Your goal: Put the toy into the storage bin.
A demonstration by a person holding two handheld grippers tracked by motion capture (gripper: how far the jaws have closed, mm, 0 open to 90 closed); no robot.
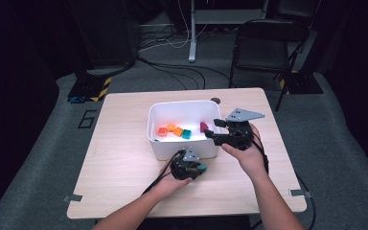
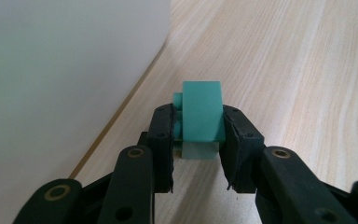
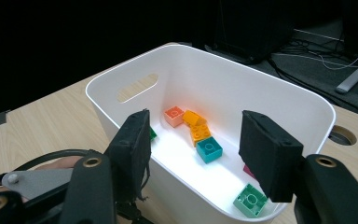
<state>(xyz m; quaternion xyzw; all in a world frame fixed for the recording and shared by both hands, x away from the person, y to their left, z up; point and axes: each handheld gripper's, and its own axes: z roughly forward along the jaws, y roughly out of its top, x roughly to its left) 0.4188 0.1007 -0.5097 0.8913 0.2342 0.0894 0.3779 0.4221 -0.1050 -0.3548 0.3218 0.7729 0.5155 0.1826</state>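
The left hand-held gripper [image 2: 198, 154] pinches a teal plastic studded building brick [image 2: 200, 112] upright, near the white plastic bin [image 1: 184, 148]; the right hand-held gripper [image 3: 205, 154] is spread.

The teal toy brick [image 2: 201, 111] stands on edge on the wooden table, studs (round, on its side face) facing nine o'clock in the left gripper view, just beside the white bin's [image 1: 184, 149] outer wall
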